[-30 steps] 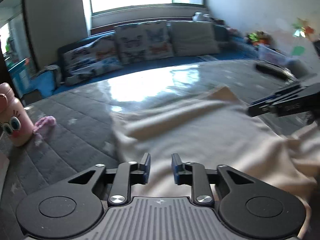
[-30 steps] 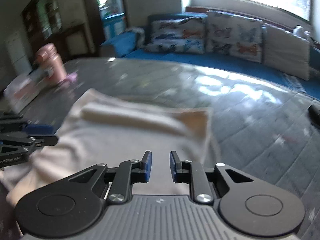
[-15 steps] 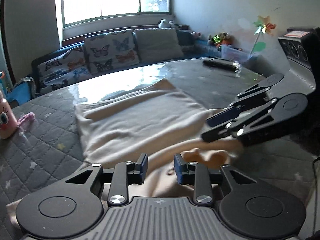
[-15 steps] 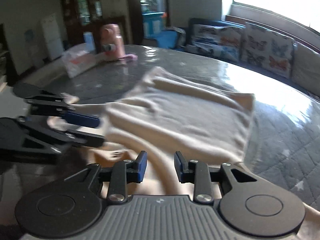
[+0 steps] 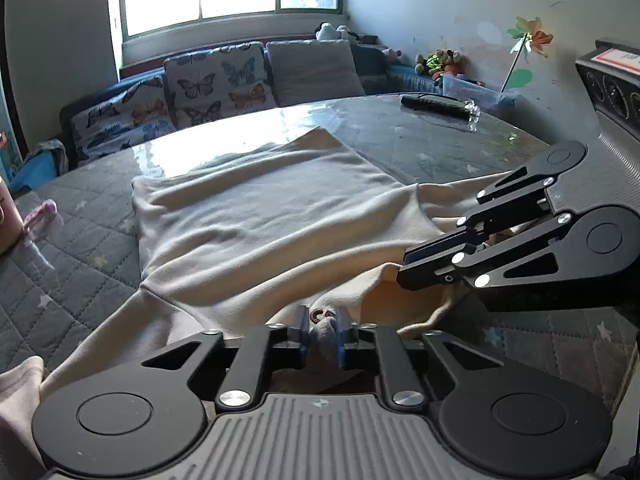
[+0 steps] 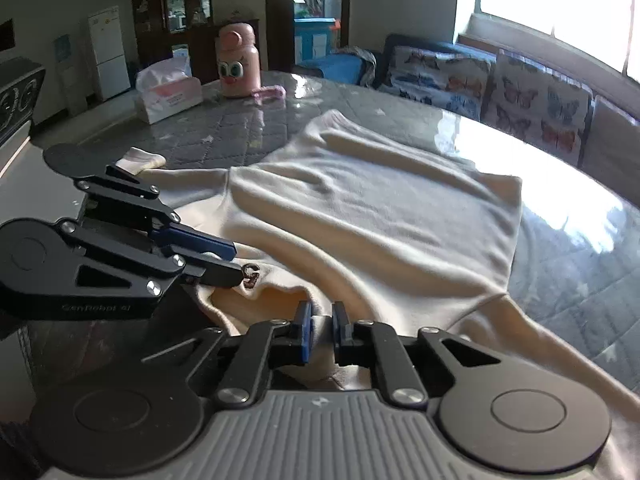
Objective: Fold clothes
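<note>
My left gripper point(image 5: 323, 334) pinches a fold of the cream sweater point(image 5: 264, 224) at its near edge, the cloth bunched between my blue pads. My right gripper point(image 6: 320, 330) is clamped on the same near edge just beside it, fingers pressed onto the fabric. The sweater lies spread over the middle of the grey quilted table point(image 5: 80, 272), reaching toward the far edge. A pink bottle point(image 6: 237, 62) and a tissue box point(image 6: 168, 94) stand by the table's far left corner.
</note>
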`<action>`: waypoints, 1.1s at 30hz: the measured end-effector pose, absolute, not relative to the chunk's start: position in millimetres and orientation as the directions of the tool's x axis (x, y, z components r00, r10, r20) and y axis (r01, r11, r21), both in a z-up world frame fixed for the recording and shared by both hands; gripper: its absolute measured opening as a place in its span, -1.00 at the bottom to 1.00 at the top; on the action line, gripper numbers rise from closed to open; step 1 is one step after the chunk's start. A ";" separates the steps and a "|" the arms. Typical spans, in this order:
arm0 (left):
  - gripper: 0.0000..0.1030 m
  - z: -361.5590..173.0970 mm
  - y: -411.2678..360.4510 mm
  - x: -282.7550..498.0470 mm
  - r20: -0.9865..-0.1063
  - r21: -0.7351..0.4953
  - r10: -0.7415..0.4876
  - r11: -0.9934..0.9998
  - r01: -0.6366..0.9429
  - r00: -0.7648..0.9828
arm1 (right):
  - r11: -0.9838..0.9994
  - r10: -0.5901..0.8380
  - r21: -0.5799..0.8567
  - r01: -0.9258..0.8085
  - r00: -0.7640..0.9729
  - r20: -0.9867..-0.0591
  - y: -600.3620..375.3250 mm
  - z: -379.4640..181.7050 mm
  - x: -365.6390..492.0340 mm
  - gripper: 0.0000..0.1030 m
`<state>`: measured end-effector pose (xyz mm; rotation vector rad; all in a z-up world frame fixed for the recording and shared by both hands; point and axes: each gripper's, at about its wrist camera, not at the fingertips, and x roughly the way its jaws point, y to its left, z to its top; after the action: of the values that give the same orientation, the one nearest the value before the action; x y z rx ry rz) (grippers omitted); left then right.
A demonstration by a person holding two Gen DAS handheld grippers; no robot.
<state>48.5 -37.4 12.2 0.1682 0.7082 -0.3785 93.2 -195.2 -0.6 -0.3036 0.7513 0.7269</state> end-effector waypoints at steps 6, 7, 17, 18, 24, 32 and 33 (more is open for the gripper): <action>-0.83 16.6 -34.4 24.0 -0.654 0.020 -0.323 0.897 0.442 0.685 | 0.688 0.509 -0.005 -0.726 0.487 -0.710 -206.2 6.7 71.2 -0.85; -0.83 13.8 -33.9 21.8 -0.665 0.016 -0.325 0.894 0.448 0.673 | 0.681 0.509 0.003 -0.732 0.471 -0.720 -207.3 4.2 69.9 -0.85; -0.77 25.7 -26.4 15.9 -0.673 0.005 -0.350 0.879 0.476 0.652 | 0.652 0.586 0.100 -0.752 0.416 -0.696 -215.5 20.8 74.5 -0.75; -0.77 29.1 -25.1 16.2 -0.666 0.002 -0.354 0.879 0.476 0.656 | 0.656 0.592 0.111 -0.747 0.418 -0.689 -216.3 21.3 77.4 -0.75; -0.77 46.3 -25.1 26.8 -0.623 0.005 -0.344 0.896 0.443 0.703 | 0.688 0.572 0.146 -0.711 0.407 -0.712 -218.1 -1.8 82.6 -0.75; -0.77 23.1 -52.6 69.8 -0.649 -0.063 -0.362 0.902 0.426 0.669 | 0.736 0.564 0.167 -0.656 0.458 -0.686 -248.4 4.9 70.5 -0.66; -0.77 19.5 -56.9 71.2 -0.654 -0.069 -0.369 0.898 0.434 0.660 | 0.754 0.553 0.164 -0.636 0.481 -0.681 -256.4 7.8 71.5 -0.64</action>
<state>71.2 -56.9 19.5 0.0957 0.7177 -0.4552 71.5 -256.4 7.8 -0.1165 0.7855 0.7268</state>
